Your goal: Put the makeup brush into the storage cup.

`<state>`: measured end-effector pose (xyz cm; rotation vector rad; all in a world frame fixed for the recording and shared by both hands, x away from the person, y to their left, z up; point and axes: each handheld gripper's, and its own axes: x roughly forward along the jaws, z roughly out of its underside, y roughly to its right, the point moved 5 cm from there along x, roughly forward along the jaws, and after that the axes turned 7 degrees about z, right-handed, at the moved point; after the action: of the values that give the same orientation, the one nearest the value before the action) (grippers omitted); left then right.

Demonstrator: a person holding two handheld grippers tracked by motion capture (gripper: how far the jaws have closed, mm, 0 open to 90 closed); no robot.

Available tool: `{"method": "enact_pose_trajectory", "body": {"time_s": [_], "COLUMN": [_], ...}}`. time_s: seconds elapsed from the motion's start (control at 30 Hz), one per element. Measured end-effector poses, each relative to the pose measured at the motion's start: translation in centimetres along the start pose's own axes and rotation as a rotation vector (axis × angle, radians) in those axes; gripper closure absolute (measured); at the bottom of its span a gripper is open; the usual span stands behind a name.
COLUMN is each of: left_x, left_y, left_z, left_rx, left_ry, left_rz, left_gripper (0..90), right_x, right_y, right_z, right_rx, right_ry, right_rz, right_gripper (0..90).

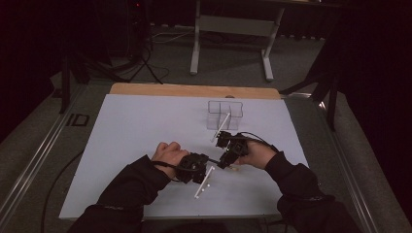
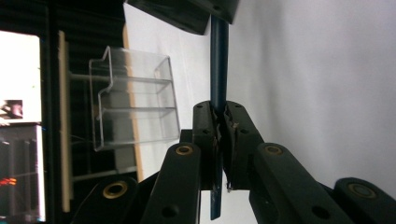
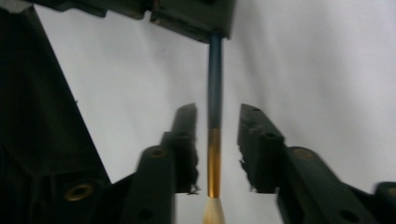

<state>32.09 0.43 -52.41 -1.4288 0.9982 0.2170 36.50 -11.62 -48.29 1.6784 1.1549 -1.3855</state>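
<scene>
We see two hand-held grippers meeting near the middle of the worktop (image 1: 145, 126), white sheet over it, wooden edge at the far side.

Left hand-held gripper (image 2: 219, 123): jaws pressed together, pinching a thin dark-blue stick (image 2: 219, 60) between the pads. Stick runs up past the jaw tips to the other gripper's black body at the top of the left gripper view; its lower end pokes out below the pads.

Right hand-held gripper (image 3: 215, 123): jaws spread, stick (image 3: 214, 84) standing in the gap btw them, pads clear of it on both sides. In the right gripper view the stick is dark blue at the far part, gold band nearer, pale tip at the bottom edge. Far end goes into the left gripper's jaws at the top of that view.

High view: left gripper (image 1: 206, 170) and right gripper (image 1: 221, 158) just beside each other, tips facing, hands close. Stick itself too small to make out there.

Also on the worktop: clear plastic holder (image 1: 224, 114) w/ compartments, far side, a white stick (image 1: 221, 127) leaning out of it. Another white stick (image 1: 204, 182) lies flat just beside the left gripper. Holder (image 2: 133, 100) shows at the left of the left gripper view.
</scene>
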Motion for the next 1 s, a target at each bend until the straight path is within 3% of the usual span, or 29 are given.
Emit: {"method": "enact_pose_trajectory", "body": {"time_s": [0.2,0.23,0.37,0.43,0.5,0.67,0.87,0.93,0.97,1.0], "left_x": [-0.1,-0.1,-0.4,-0.3,-0.5,-0.8,-1.0,-1.0,-1.2,-1.4], "left_y": [0.2,0.1,0.1,0.1,-0.1,-0.4,-0.8,-0.7,-0.9,-1.1], "left_z": [0.2,0.3,0.5,0.6,0.8,1.4,2.1,2.1,2.3,2.6], "left_rx": [-0.050,-0.049,-0.081,-0.120,-0.107,-0.196,-0.262,-0.306,-0.311,-0.287], "left_ry": [0.007,0.003,0.017,0.038,0.014,0.045,0.022,0.053,0.045,0.024], "left_rz": [0.048,0.037,0.062,0.068,0.084,0.116,0.176,0.189,0.189,0.194], "left_gripper": [84.8,84.8,84.8,84.8,84.8,84.8,84.7,84.8,84.8,84.8], "right_x": [-0.9,-1.1,-1.9,-2.4,-2.6,-4.0,-5.2,-5.7,-5.9,-6.3], "right_y": [0.3,0.4,0.7,0.8,0.9,1.0,1.2,1.3,1.3,1.3], "right_z": [0.1,0.1,0.3,0.4,0.4,0.6,0.7,0.7,0.7,0.7], "right_rx": [0.021,0.021,0.047,0.053,0.053,0.073,0.105,0.116,0.128,0.131], "right_ry": [0.040,0.046,0.079,0.091,0.097,0.143,0.193,0.219,0.231,0.250], "right_rz": [0.012,0.014,0.026,0.025,0.028,0.040,0.054,0.063,0.065,0.062], "right_gripper": [55.8,52.6,46.4,45.5,45.3,36.7,20.6,17.5,16.1,12.4]}}
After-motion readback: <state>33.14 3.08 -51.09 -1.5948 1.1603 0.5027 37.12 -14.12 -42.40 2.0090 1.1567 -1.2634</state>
